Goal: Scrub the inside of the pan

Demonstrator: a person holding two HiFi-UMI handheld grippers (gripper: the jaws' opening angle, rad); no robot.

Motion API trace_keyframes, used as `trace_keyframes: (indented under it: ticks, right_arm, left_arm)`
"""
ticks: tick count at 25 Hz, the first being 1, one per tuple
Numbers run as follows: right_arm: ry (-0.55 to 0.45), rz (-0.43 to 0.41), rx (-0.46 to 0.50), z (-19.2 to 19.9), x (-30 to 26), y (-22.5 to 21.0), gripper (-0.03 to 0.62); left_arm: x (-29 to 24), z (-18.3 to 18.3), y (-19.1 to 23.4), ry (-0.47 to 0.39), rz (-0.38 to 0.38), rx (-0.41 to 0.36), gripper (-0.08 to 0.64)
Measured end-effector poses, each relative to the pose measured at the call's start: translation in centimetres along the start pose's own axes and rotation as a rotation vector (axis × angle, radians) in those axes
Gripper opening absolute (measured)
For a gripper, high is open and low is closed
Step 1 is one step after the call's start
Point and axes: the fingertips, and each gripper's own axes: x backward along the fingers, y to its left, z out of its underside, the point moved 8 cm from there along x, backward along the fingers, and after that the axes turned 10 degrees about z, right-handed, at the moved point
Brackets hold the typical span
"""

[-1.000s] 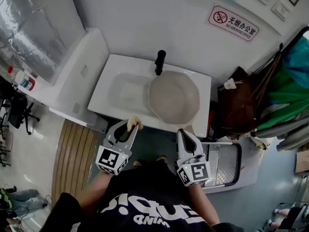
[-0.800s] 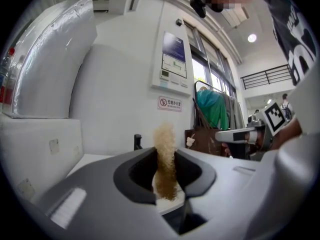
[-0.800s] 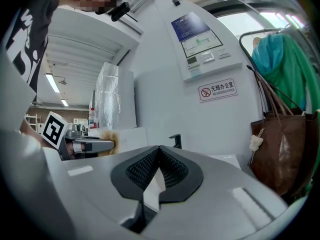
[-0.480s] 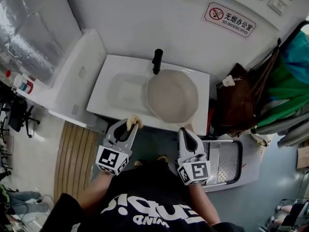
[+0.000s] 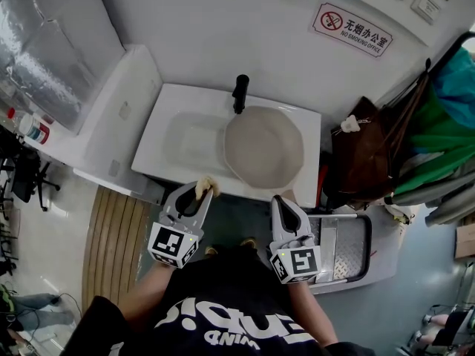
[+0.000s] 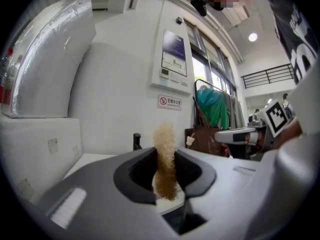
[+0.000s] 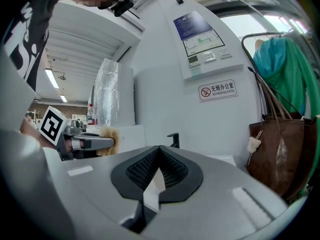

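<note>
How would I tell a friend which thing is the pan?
Find the white sink against the wall. The pan rests over its right half, beside the black tap. It is the only round, pale thing there.

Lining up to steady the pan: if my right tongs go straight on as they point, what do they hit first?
Most likely the near rim of the pan, just ahead of the right tongs; their height against it is unclear.

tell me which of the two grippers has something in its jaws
The left gripper: a tan fibrous scrubbing pad is clamped upright between its jaws. The right gripper has its jaws shut together on nothing.
</note>
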Motion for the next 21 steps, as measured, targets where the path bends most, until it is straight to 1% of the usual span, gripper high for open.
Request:
trace_keyframes:
  ticks: [21]
  right_arm:
    - [0.020, -0.034, 0.010, 0.45, 0.29, 0.12, 0.008]
  left_arm:
    - [-0.75, -0.48, -0.27, 0.010, 0.013, -0.002, 0.069]
